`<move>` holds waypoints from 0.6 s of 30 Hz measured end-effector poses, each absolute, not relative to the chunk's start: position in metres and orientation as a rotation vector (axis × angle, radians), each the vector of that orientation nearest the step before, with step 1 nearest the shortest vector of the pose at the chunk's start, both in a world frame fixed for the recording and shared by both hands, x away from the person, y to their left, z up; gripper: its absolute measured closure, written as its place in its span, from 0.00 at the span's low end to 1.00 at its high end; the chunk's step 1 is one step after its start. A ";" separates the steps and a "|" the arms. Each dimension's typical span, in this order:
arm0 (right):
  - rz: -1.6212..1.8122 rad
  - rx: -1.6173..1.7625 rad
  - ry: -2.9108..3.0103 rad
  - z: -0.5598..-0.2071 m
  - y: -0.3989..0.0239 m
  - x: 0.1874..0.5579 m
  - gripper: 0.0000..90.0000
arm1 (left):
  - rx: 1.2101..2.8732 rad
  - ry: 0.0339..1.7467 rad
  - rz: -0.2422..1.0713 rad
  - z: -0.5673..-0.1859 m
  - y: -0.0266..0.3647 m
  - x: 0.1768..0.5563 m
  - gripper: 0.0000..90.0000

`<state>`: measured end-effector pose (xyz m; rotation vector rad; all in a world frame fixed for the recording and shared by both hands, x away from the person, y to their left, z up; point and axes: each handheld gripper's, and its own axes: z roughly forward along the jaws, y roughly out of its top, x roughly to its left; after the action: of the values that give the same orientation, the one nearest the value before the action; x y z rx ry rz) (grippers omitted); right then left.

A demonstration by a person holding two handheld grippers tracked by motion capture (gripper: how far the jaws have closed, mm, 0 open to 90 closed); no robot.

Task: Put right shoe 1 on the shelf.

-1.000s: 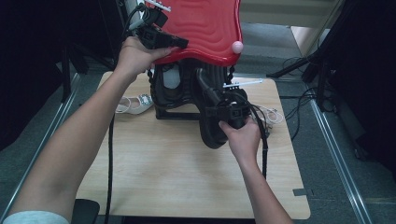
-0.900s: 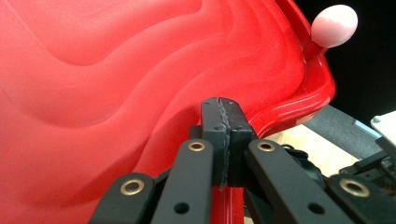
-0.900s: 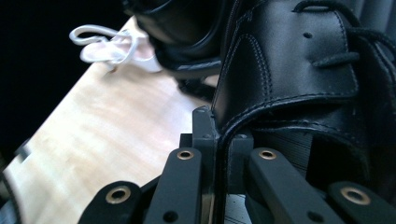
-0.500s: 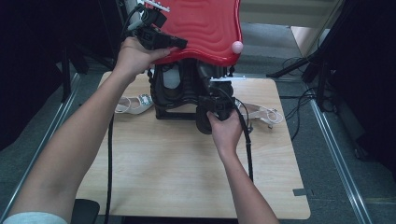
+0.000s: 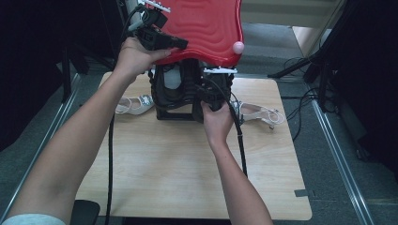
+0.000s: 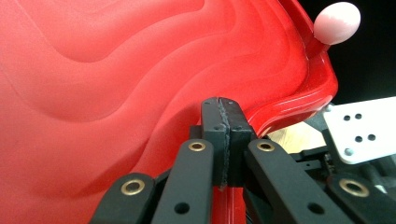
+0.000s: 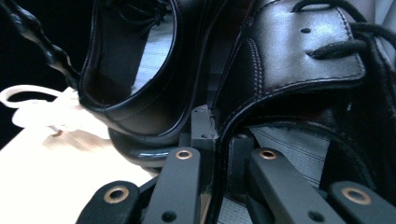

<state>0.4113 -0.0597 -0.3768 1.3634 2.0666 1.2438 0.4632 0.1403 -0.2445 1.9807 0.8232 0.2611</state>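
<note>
A glossy red lid (image 5: 206, 28) with a pink knob (image 5: 238, 47) is tipped up over a black case (image 5: 173, 115) at the table's far side. My left gripper (image 5: 180, 44) is shut on the lid's left edge; in the left gripper view the pads (image 6: 219, 135) pinch the red rim (image 6: 116, 93). My right gripper (image 5: 206, 93) reaches in under the lid, shut on the collar of a black leather lace-up shoe (image 7: 299, 60). A second black shoe (image 7: 135, 65) stands just beside it inside the case.
One white strappy sandal (image 5: 133, 104) lies left of the case and another (image 5: 260, 112) to its right. The wooden table (image 5: 178, 173) stretches toward me. Cables trail from both grippers. Dark stands and floor rails flank the table.
My right hand has moved left and in toward the case, carrying the black shoe under the lid. The left hand and the raised lid have stayed put.
</note>
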 end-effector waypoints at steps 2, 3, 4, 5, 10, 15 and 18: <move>1.245 1.350 2.064 -0.378 -0.059 0.412 0.96 | 1.978 0.826 0.261 -0.245 0.140 0.463 1.00; 1.248 1.348 2.062 -0.378 -0.060 0.412 0.96 | 1.978 0.826 0.262 -0.245 0.140 0.463 1.00; 1.251 1.351 2.063 -0.378 -0.060 0.412 0.95 | 1.974 0.828 0.259 -0.245 0.140 0.463 1.00; 1.255 1.349 2.066 -0.378 -0.060 0.412 0.94 | 1.972 0.831 0.254 -0.245 0.140 0.463 1.00; 1.314 1.376 2.073 -0.380 -0.059 0.414 0.83 | 1.971 0.823 0.275 -0.246 0.140 0.462 1.00; 1.374 1.346 2.101 -0.384 -0.054 0.415 0.78 | 1.949 0.828 0.262 -0.248 0.142 0.463 1.00; 1.352 1.336 2.116 -0.384 -0.051 0.414 0.77 | 1.951 0.830 0.260 -0.247 0.142 0.463 1.00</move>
<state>0.4139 -0.0508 -0.3843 1.3356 2.1162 1.3522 0.4628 0.1420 -0.2473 1.9510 0.8301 0.2596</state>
